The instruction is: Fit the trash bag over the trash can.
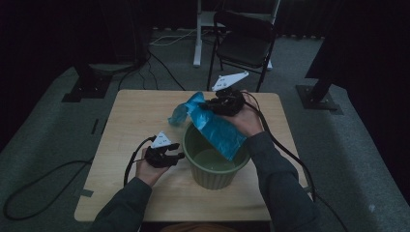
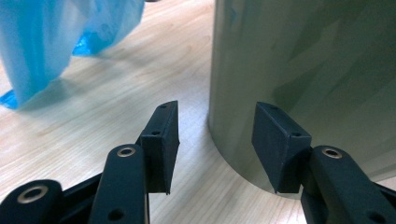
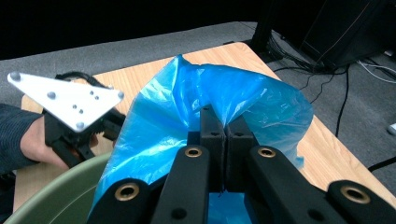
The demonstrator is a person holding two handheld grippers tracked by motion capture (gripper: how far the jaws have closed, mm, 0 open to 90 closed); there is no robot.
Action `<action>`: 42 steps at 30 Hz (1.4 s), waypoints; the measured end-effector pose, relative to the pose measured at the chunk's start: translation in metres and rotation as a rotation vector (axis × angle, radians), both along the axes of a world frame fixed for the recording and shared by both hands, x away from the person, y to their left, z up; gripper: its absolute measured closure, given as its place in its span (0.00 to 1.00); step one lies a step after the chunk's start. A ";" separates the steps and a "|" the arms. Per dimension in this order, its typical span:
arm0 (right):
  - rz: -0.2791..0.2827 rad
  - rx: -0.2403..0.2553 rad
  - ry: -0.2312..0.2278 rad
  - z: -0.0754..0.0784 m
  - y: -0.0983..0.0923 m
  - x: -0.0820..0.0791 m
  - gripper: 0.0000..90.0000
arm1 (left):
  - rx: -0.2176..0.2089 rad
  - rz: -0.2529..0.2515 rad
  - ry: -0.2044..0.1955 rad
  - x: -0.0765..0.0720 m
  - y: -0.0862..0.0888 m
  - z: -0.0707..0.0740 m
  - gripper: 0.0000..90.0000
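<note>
A pale green bucket stands on the wooden table, near its front. My right gripper is shut on a thin blue plastic bag above the bucket's far rim. The bag drapes from the table down into the bucket's mouth. In the right gripper view the closed jaws pinch a fold of the bag over the bucket rim. My left gripper sits low at the bucket's left side, open. Its jaws face the bucket wall with nothing between them, and the bag hangs farther off.
A black folding chair stands beyond the table's far edge. Black stand bases and cables lie on the grey floor around it. Cables trail from both grippers over the table's front and right edges.
</note>
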State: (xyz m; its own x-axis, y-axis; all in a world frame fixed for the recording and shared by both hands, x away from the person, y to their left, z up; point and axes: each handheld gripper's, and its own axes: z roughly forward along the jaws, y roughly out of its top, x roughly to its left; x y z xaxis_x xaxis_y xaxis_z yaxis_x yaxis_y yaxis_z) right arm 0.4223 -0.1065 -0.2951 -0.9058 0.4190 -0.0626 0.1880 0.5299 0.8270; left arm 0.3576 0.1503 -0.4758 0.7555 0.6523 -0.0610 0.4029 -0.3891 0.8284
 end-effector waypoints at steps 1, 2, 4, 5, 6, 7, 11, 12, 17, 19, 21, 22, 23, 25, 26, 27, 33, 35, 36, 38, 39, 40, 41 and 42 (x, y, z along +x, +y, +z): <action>0.000 0.001 0.001 -0.001 -0.001 0.000 0.99 | -0.004 0.005 -0.004 0.000 0.002 0.001 0.57; 0.000 0.000 0.003 -0.003 -0.003 -0.001 0.99 | -0.008 0.008 -0.005 0.000 0.003 0.001 0.57; -0.004 -0.003 0.007 -0.006 -0.005 -0.002 0.99 | -0.017 0.012 -0.008 0.001 0.005 0.002 0.57; -0.008 -0.005 0.009 -0.008 -0.008 -0.002 0.99 | -0.020 0.010 -0.010 0.001 0.006 0.002 0.57; -0.008 -0.003 0.009 -0.009 -0.009 -0.002 0.99 | -0.025 0.006 -0.012 0.000 0.006 0.003 0.57; -0.011 0.001 0.013 -0.010 -0.011 -0.003 0.99 | -0.030 0.004 -0.016 0.000 0.006 0.003 0.57; -0.014 0.003 0.015 -0.013 -0.016 -0.006 0.99 | -0.034 0.007 -0.025 0.000 0.007 0.005 0.57; -0.015 0.000 0.013 -0.014 -0.019 -0.007 0.99 | -0.035 0.011 -0.026 0.000 0.008 0.005 0.57; -0.028 0.001 0.024 -0.020 -0.028 -0.010 0.99 | -0.041 0.019 -0.029 0.000 0.010 0.007 0.57; -0.029 0.002 0.029 -0.024 -0.031 -0.012 0.99 | -0.048 0.025 -0.036 0.001 0.012 0.009 0.57; -0.029 -0.002 0.035 -0.027 -0.032 -0.013 0.99 | -0.057 0.031 -0.039 0.001 0.015 0.010 0.57; -0.029 -0.003 0.037 -0.029 -0.033 -0.013 0.99 | -0.066 0.037 -0.041 0.002 0.017 0.011 0.57; -0.028 -0.004 0.042 -0.032 -0.034 -0.014 0.99 | -0.065 0.038 -0.042 0.002 0.017 0.012 0.57; -0.030 -0.006 0.046 -0.035 -0.035 -0.015 0.99 | -0.058 0.037 -0.036 0.003 0.020 0.013 0.57; -0.030 -0.005 0.050 -0.036 -0.037 -0.015 0.99 | -0.054 0.038 -0.039 0.003 0.021 0.014 0.58; -0.030 -0.004 0.054 -0.038 -0.038 -0.015 0.99 | -0.053 0.039 -0.041 0.004 0.021 0.015 0.58; -0.028 -0.006 0.068 -0.045 -0.043 -0.018 0.99 | -0.046 0.059 -0.057 0.011 0.024 0.023 0.59; -0.025 -0.005 0.072 -0.046 -0.044 -0.020 0.99 | -0.043 0.070 -0.067 0.014 0.025 0.027 0.59; -0.023 -0.004 0.071 -0.047 -0.045 -0.021 0.99 | -0.038 0.072 -0.073 0.016 0.025 0.029 0.59; -0.021 -0.006 0.073 -0.048 -0.046 -0.022 0.99 | -0.036 0.083 -0.082 0.019 0.026 0.033 0.59; -0.020 -0.004 0.073 -0.048 -0.046 -0.023 0.99 | -0.037 0.085 -0.088 0.021 0.026 0.036 0.59; -0.016 -0.001 0.074 -0.048 -0.046 -0.023 0.99 | -0.037 0.090 -0.093 0.023 0.027 0.038 0.59; -0.014 0.002 0.075 -0.048 -0.046 -0.024 0.99 | -0.038 0.094 -0.100 0.025 0.027 0.040 0.59; -0.013 0.002 0.076 -0.048 -0.046 -0.025 0.99 | -0.042 0.096 -0.103 0.026 0.028 0.042 0.59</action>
